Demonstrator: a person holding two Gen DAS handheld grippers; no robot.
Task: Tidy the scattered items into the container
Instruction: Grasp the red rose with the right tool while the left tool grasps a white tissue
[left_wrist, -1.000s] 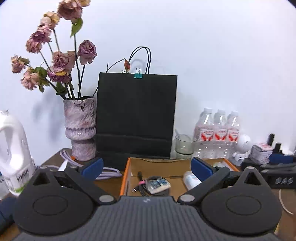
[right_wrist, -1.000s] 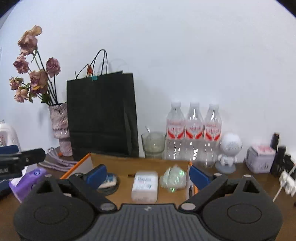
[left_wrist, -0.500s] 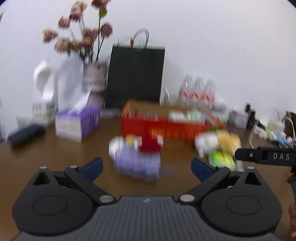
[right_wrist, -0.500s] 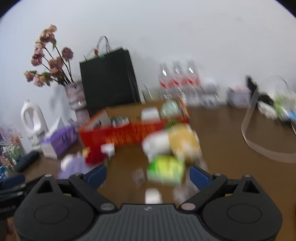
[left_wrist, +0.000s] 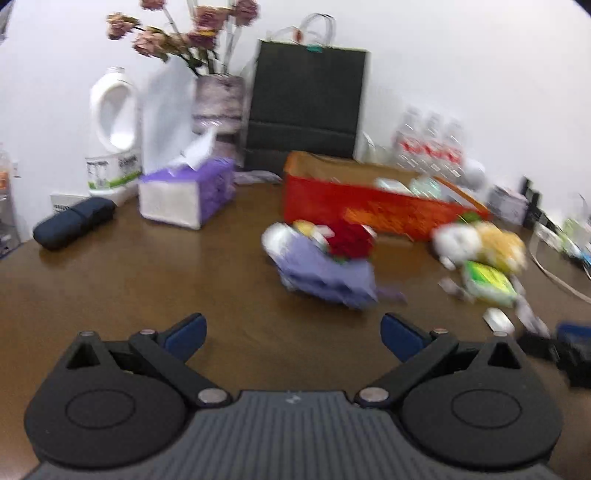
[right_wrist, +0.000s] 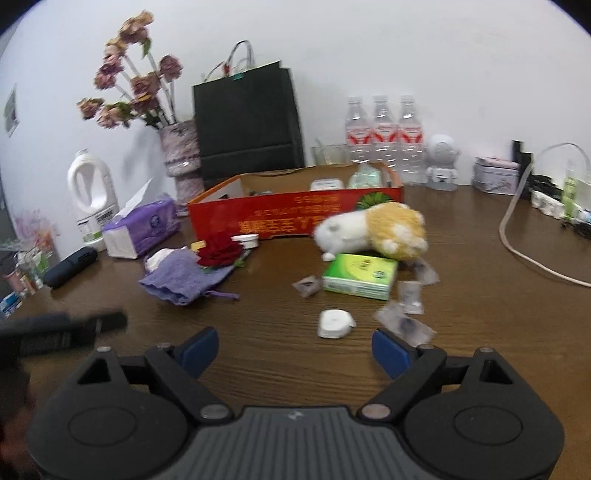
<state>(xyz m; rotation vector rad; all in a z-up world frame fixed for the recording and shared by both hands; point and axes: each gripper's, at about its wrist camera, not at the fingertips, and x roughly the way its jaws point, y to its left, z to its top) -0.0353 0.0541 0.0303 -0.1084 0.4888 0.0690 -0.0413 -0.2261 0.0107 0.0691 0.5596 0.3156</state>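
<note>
Soft plush toy (right_wrist: 373, 230) lay on the table (right_wrist: 258, 350) beside the red box (right_wrist: 295, 218); you could pinch its light body anywhere. Your right tongs (right_wrist: 293, 349), just narrowing, and left tongs (left_wrist: 291, 334) stood apart, empty.

Left claw (left_wrist: 291, 334) wide apart, empty, over table (left_wrist: 147, 280).

We see a table (right_wrist: 280, 354) of dark brown wood with fine grain and a soft shine. The red box (right_wrist: 295, 218) looks like printed cardboard, plain brown inside. The toy animal (right_wrist: 373, 232) is fluffy plush, the purple pouch (right_wrist: 181, 277) a rough knitted cloth. The green carton (right_wrist: 360, 275) is glossy paper. The water bottles (right_wrist: 380, 136) are clear plastic, and the black bag (right_wrist: 247, 125) is matt paper.
</note>
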